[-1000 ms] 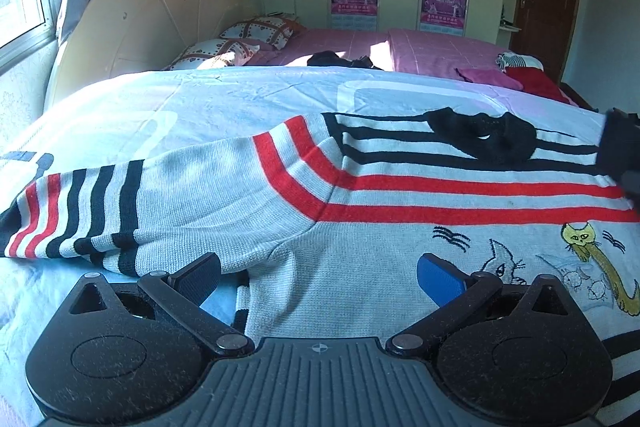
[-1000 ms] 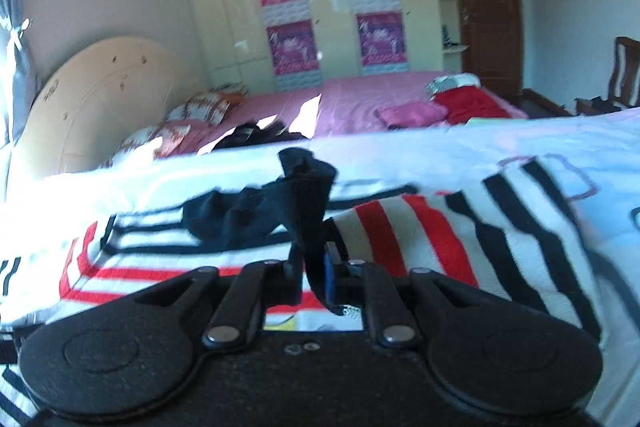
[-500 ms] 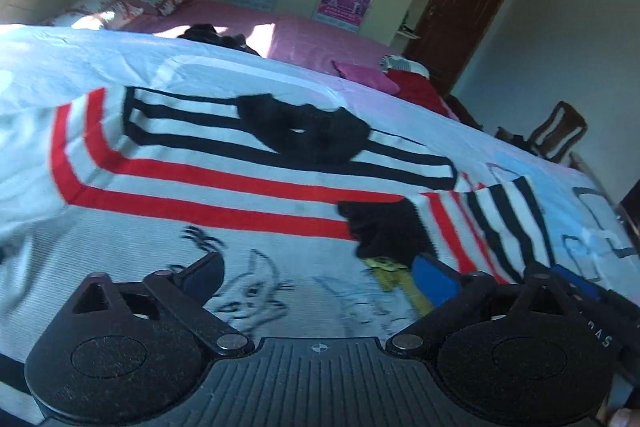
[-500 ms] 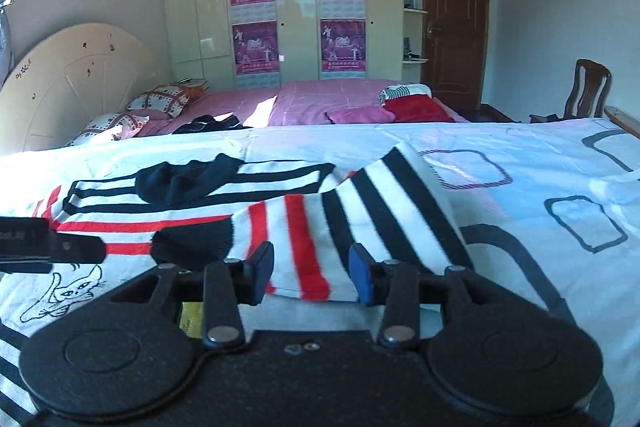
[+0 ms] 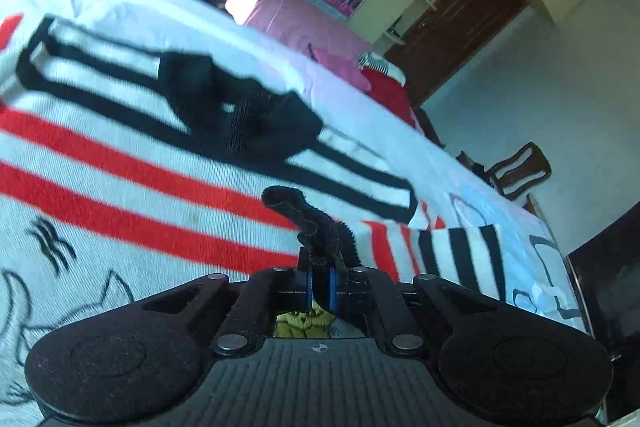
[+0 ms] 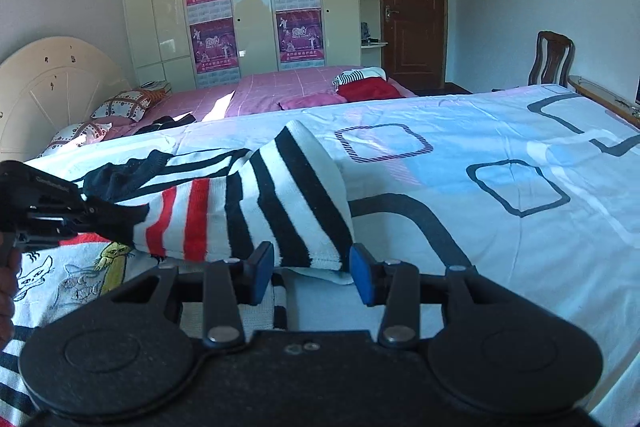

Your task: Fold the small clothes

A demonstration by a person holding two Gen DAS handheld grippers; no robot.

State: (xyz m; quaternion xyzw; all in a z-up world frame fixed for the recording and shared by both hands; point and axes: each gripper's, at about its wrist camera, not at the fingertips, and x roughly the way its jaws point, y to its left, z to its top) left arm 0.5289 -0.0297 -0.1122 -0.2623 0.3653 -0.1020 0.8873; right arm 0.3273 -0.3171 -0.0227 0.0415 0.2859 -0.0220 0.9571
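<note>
A grey knit sweater (image 5: 140, 227) with red and black stripes and cartoon cats lies flat on the bed. Its black collar (image 5: 240, 107) is bunched near the far edge. The right sleeve (image 6: 280, 195) is folded inward over the body. My left gripper (image 5: 320, 281) is shut on the sleeve's black cuff (image 5: 316, 227), which sticks up from the jaws. In the right wrist view that left gripper (image 6: 86, 213) comes in from the left with the cuff (image 6: 120, 219) in it. My right gripper (image 6: 311, 273) is open at the sleeve's folded end, and its blue pads (image 6: 260, 271) do not press the cloth.
The bed sheet (image 6: 500, 227) is white and blue with black rectangles and stretches bare to the right. A pink bed (image 6: 280, 91) behind holds pillows and red and pink clothes. A wardrobe, a brown door and a wooden chair (image 6: 554, 59) stand beyond. A hand (image 6: 6, 287) shows at the left edge.
My left gripper swung right across the sweater and shut on the black cuff. My right gripper let go of that cuff, opened and drew back to the sleeve's fold.
</note>
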